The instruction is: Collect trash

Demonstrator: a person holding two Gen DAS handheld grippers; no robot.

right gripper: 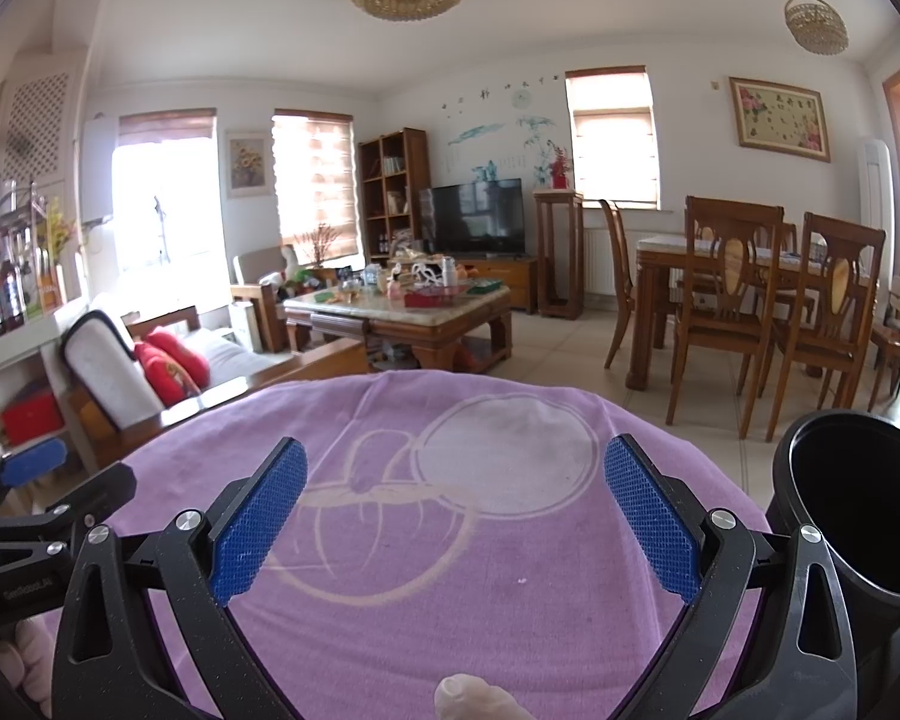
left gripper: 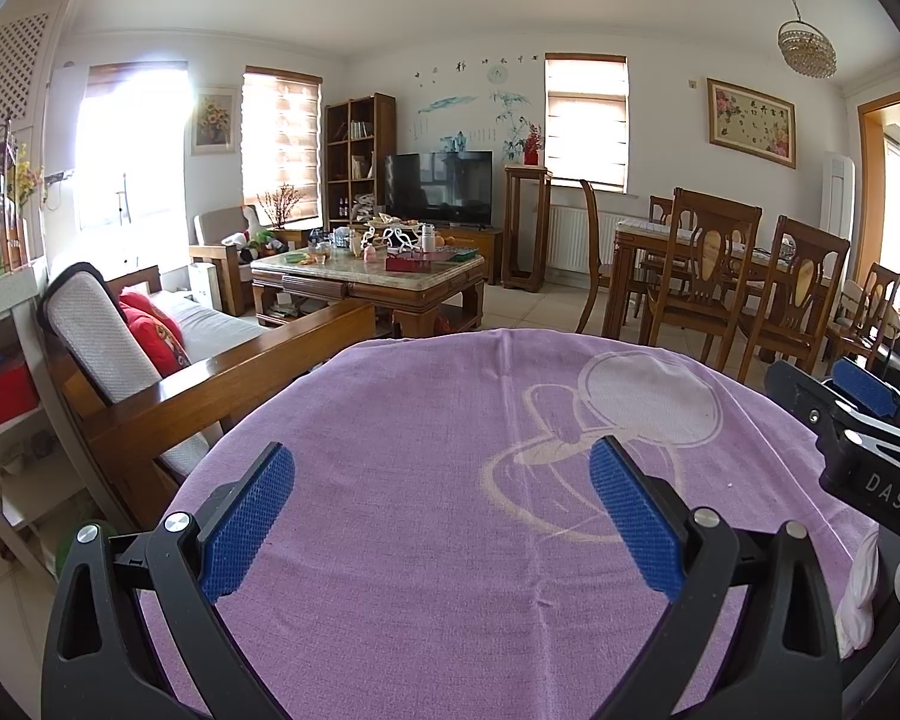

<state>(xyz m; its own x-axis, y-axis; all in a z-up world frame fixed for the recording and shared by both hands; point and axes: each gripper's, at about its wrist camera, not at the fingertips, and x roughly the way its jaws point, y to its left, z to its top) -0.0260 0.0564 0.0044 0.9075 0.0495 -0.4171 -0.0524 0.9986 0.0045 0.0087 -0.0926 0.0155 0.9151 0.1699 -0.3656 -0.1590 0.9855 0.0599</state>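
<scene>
My left gripper [left gripper: 441, 483] is open and empty above a round table under a purple cloth [left gripper: 450, 540]. My right gripper [right gripper: 455, 480] is open and empty above the same purple cloth [right gripper: 450, 570]. A black cylindrical bin [right gripper: 858, 516] stands open at the table's right edge, right of the right gripper. A small pale crumpled piece [right gripper: 480, 699] lies at the bottom edge of the right wrist view, below the fingers. The right gripper shows at the right edge of the left wrist view [left gripper: 864, 420]; the left gripper shows at the left edge of the right wrist view [right gripper: 30, 480].
A wooden sofa [left gripper: 168, 360] with red cushions stands left of the table. A cluttered coffee table [left gripper: 366, 276] and a TV [left gripper: 438, 186] lie beyond. A dining table with wooden chairs [left gripper: 750, 276] stands at the right. White shelves [left gripper: 6, 360] stand at the far left.
</scene>
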